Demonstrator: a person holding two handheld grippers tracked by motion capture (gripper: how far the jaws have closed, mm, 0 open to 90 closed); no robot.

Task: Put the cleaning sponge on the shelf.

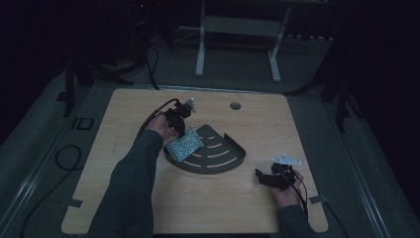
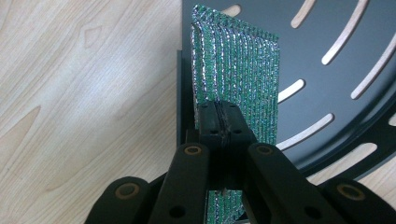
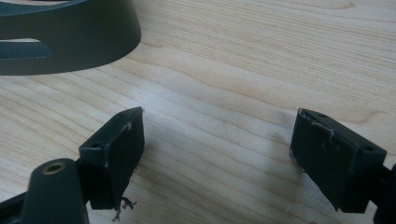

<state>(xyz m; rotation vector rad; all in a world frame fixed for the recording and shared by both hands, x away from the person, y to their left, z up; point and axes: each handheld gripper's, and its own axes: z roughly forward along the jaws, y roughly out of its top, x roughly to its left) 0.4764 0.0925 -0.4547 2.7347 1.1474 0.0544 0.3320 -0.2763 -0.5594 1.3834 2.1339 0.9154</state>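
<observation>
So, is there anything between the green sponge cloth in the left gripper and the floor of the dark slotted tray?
Nothing visible. The left gripper is shut on the green sponge cloth, which hangs over the tray's straight edge. The slotted tray has nothing lying on its floor. The right gripper rests open, apart on the table.

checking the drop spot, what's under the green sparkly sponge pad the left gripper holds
Under the green glittery sponge pad lies the dark slotted quarter-round metal tray, pale wood table showing through its slots. The pad hides the tray's straight edge beneath.

The sponge [image 1: 183,145] leans over the rack's [image 1: 233,161] left wall — rack mid-table [image 1: 148,203].
</observation>
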